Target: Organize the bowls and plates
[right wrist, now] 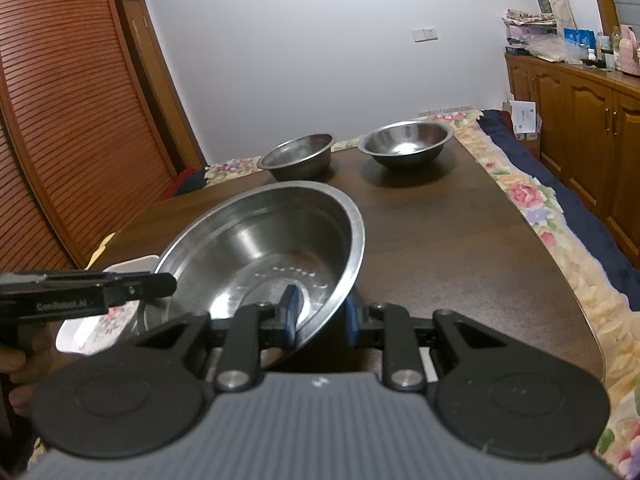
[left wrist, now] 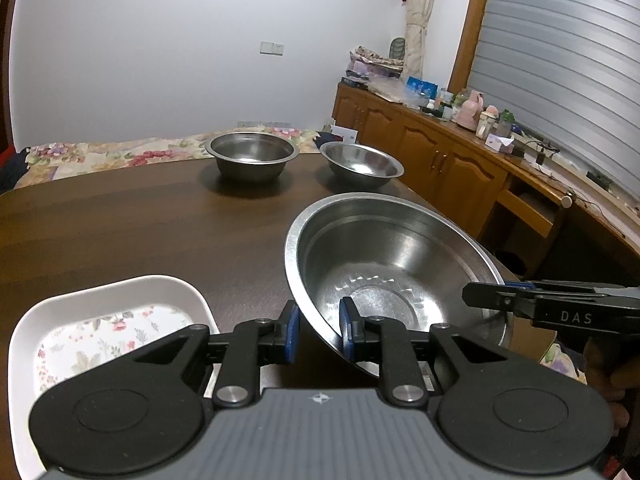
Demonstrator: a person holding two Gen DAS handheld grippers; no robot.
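1. A large round stainless-steel bowl (left wrist: 394, 276) is held tilted above the dark brown wooden desk (left wrist: 120, 224), gripped at opposite sides of its rim by both tools.
2. The left gripper (left wrist: 319, 332) has its blue-padded fingers (left wrist: 347, 330) closed on the near rim, one pad inside the bowl and one outside.
3. The right gripper (right wrist: 320, 316) clamps the other side of the rim the same way, with one blue pad inside the bowl and the other under its outer wall.
4. The left wrist view shows the right gripper coming in from the right edge, its black tip lying over the bowl's rim; the right wrist view shows the left gripper entering from the left, with part of a hand (right wrist: 20, 356) behind it.
5. A white rounded-square plate with a floral pattern (left wrist: 108, 320) lies on the desk just left of the bowl. It is in full sight from the left wrist; from the right wrist only a slice shows behind the bowl and the left tool.
6. Two smaller steel bowls stand upright at the far end of the desk: a straight-sided one (left wrist: 252, 156) and a flared one (left wrist: 362, 164), near each other but apart.
7. Only the right wrist view shows the slatted reddish-brown wooden door (right wrist: 68, 120) on the left and the flowered bedding (right wrist: 552, 216) along the desk's right edge.
8. Only the left wrist view shows the grey ribbed shutter (left wrist: 560, 72) over the cluttered wooden cabinet (left wrist: 440, 152).
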